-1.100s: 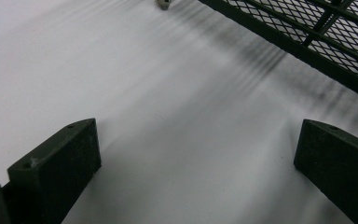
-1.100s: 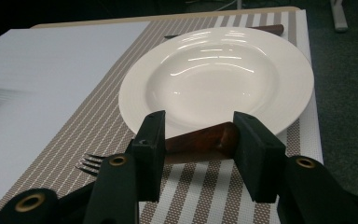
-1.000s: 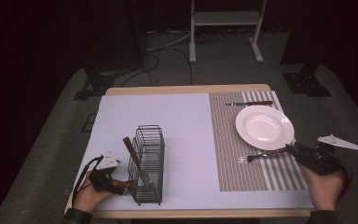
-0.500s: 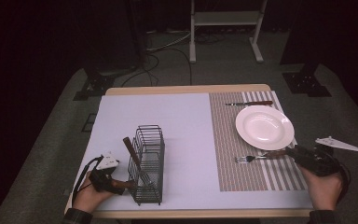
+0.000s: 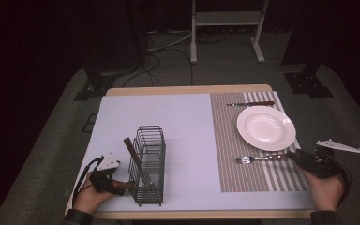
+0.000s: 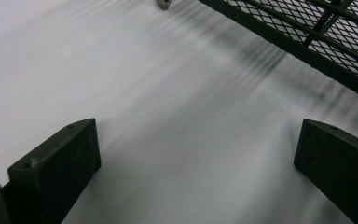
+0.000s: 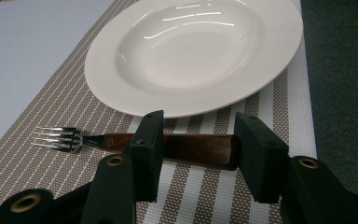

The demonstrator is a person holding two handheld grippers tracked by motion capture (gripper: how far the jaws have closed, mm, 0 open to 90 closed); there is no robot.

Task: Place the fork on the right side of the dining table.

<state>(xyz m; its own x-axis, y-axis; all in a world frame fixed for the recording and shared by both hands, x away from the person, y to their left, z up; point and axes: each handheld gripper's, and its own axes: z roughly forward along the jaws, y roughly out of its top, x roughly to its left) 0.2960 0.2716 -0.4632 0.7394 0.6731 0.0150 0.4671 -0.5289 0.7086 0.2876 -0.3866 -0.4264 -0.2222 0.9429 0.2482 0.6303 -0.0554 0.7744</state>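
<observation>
A fork (image 5: pixel 258 158) with a wooden handle lies flat on the striped placemat (image 5: pixel 234 140), just in front of the white plate (image 5: pixel 266 127). My right gripper (image 5: pixel 304 159) is low at the fork's handle end. In the right gripper view its jaws (image 7: pixel 198 126) stand on either side of the handle (image 7: pixel 186 147) and have just been opening; the pads do not press on it. My left gripper (image 5: pixel 104 180) rests at the near left beside a black wire basket (image 5: pixel 147 164). Its jaws (image 6: pixel 198 128) are wide open over bare white cloth.
A wooden-handled utensil (image 5: pixel 132 152) leans inside the basket (image 6: pixel 307 37). A knife (image 5: pixel 251 103) lies on the placemat (image 7: pixel 42 112) behind the plate (image 7: pixel 191 51). The table's near edge runs close under both hands.
My right gripper has shifted slightly toward the near edge, and the fork lies where it was. The left gripper has not moved.
</observation>
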